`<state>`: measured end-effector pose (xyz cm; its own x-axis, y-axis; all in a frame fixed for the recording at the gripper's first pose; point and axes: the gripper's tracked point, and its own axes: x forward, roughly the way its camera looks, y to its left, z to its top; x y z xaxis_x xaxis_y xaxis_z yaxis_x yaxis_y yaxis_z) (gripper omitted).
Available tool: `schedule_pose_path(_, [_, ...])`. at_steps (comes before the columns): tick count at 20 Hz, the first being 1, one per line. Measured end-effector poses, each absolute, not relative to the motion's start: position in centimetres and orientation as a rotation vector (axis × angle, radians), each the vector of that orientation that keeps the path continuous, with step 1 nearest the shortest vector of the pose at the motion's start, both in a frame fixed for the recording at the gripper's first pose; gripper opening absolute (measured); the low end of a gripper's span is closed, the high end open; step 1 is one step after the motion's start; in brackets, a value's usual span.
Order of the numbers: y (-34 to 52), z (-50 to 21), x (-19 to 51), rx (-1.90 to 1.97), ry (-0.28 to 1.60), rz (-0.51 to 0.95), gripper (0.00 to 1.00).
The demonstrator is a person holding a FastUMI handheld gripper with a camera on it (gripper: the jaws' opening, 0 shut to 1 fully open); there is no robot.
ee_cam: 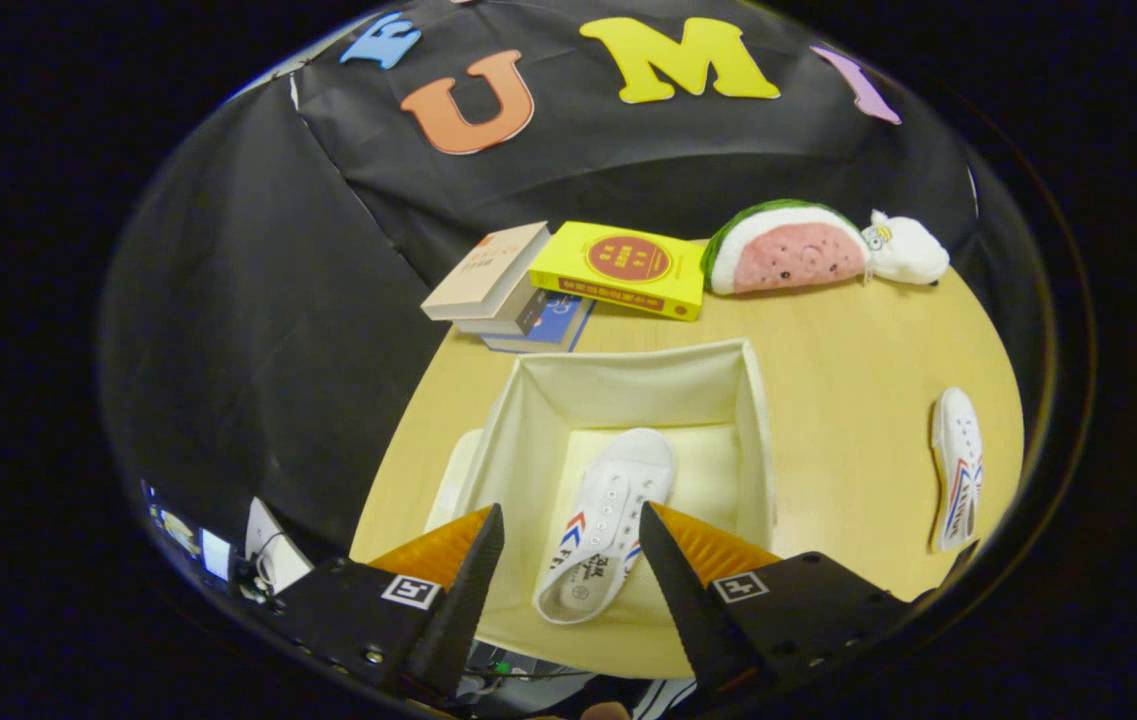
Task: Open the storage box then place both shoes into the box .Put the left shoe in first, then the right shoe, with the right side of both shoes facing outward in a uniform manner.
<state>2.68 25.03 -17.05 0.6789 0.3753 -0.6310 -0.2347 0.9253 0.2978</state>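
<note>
White canvas shoe [600,520] lies in open storage box [528,400], between my gripper [568,545] fingers, spread, gripping nothing. Second shoe [958,470] on table [858,350], well right of box, long axis pointing away from me.

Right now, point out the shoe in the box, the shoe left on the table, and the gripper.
Shoe in the box [608,505]: gripper view, on its laces.
Shoe on the table [958,465]: gripper view, on its upper.
Gripper [568,545]: gripper view, midway between open jaws.
</note>
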Motion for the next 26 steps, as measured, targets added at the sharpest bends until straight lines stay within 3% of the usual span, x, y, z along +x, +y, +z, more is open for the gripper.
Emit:
schedule_pose_path(4, [19.3, -14.0, 1.8, 0.165, 0.634, 0.304, 0.96])
schedule_pose_path(11, [2.7, -14.0, 0.4, 0.137, 0.549, 0.130, 0.96])
schedule_pose_path(18, [-11.5, -21.9, -0.6, 0.127, 0.687, -0.013, 0.96])
schedule_pose_path(26, [-16.3, -30.6, 3.4, 0.090, 0.843, -0.001, 0.96])
